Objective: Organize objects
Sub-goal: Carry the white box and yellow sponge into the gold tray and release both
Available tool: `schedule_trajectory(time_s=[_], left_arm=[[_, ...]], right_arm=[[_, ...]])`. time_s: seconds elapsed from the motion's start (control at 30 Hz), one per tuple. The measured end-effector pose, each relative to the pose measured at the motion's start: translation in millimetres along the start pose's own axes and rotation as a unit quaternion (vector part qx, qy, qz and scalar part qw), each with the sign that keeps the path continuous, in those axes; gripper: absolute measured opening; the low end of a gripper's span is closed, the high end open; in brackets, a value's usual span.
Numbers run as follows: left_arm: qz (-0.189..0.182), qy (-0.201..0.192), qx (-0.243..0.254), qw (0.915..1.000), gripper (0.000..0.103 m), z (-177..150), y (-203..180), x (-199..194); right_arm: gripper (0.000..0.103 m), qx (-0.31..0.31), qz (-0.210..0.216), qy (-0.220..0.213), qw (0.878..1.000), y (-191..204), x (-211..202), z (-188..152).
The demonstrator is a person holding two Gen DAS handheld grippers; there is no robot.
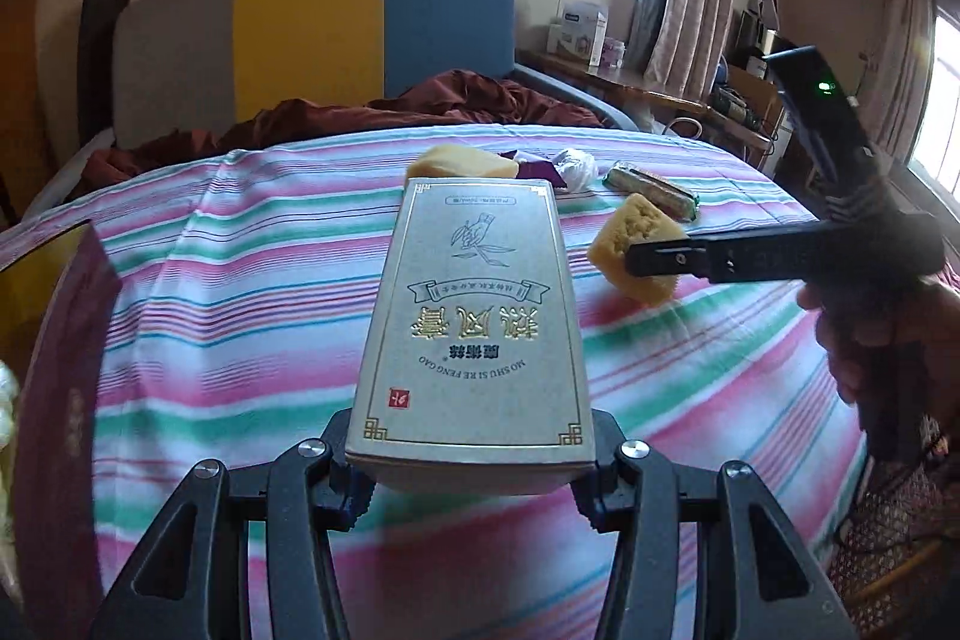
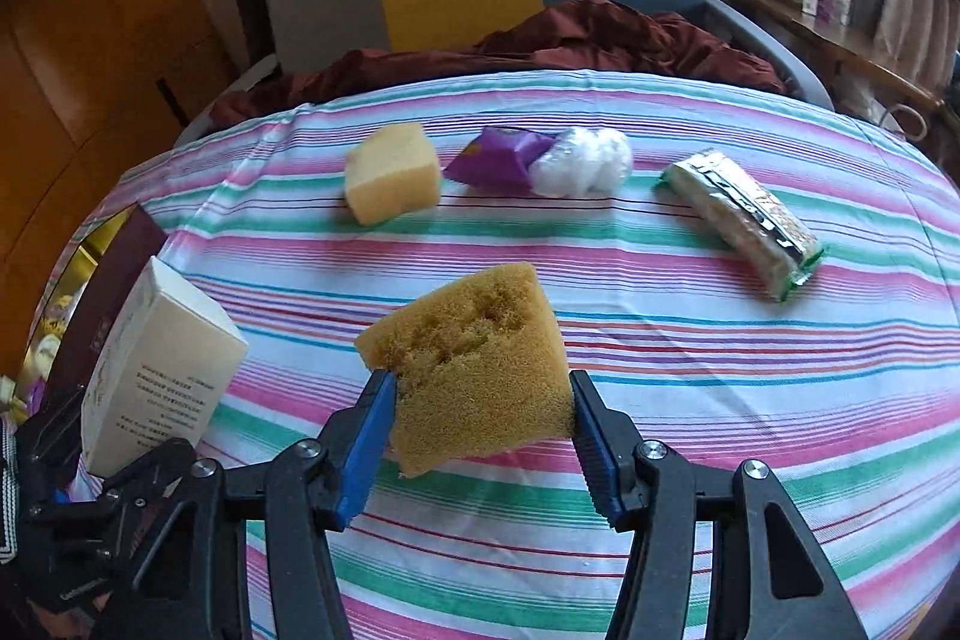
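Both loads were airborne over the striped bedsheet (image 2: 720, 370): left gripper (image 1: 471, 484) clamped the grey printed carton (image 1: 474, 316), right gripper (image 2: 480, 436) squeezed the brown porous sponge (image 2: 474, 358); yellow sponge block (image 2: 393, 172), purple packet (image 2: 498, 154), white plastic wad (image 2: 585, 169) and green snack wrapper (image 2: 744, 220) were left to sort

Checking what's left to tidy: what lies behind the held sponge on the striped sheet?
Behind the held sponge: a paler sponge, purple packet, white plastic wad and green-edged snack pack. Sheet directly under it is hidden.
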State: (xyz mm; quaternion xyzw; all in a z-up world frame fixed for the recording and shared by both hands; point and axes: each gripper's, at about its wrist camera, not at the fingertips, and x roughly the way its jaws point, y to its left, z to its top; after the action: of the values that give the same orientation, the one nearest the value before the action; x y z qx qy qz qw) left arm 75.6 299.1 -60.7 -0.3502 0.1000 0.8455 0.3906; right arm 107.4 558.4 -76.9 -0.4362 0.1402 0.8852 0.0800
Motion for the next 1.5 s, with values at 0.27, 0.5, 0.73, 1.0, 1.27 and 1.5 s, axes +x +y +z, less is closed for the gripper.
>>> schedule_trajectory(time_s=[0.27, 0.5, 0.73, 1.0, 1.27, 1.5], left_arm=[[-0.006, -0.014, -0.028, 0.9995, 0.052, -1.0, 34.6, -33.9], [0.012, -0.035, -0.085, 0.9956, 0.052, -2.0, 88.2, -65.6], [0.057, -0.051, -0.147, 0.9861, 0.052, -0.8, 160.7, -95.5], [0.108, -0.048, -0.248, 0.9616, 0.052, -1.6, 251.2, -106.5], [0.131, 0.003, -0.316, 0.9397, 0.052, -7.2, 316.9, -88.5], [0.13, 0.044, -0.333, 0.933, 0.052, -11.7, 339.2, -72.5]], right_arm=[[0.058, -0.046, 0.009, -0.005, 0.999, 21.2, 1.4, -3.7], [0.058, -0.065, 0.018, -0.011, 0.998, 28.5, 0.9, -5.6], [0.058, -0.07, 0.017, -0.013, 0.997, 32.4, 2.2, -8.1], [0.058, -0.068, 0.039, -0.024, 0.997, 41.5, 0.3, -9.8], [0.058, -0.077, 0.056, -0.041, 0.995, 62.0, -9.0, -13.9], [0.058, -0.073, 0.07, -0.039, 0.994, 79.4, -10.6, -17.8]])
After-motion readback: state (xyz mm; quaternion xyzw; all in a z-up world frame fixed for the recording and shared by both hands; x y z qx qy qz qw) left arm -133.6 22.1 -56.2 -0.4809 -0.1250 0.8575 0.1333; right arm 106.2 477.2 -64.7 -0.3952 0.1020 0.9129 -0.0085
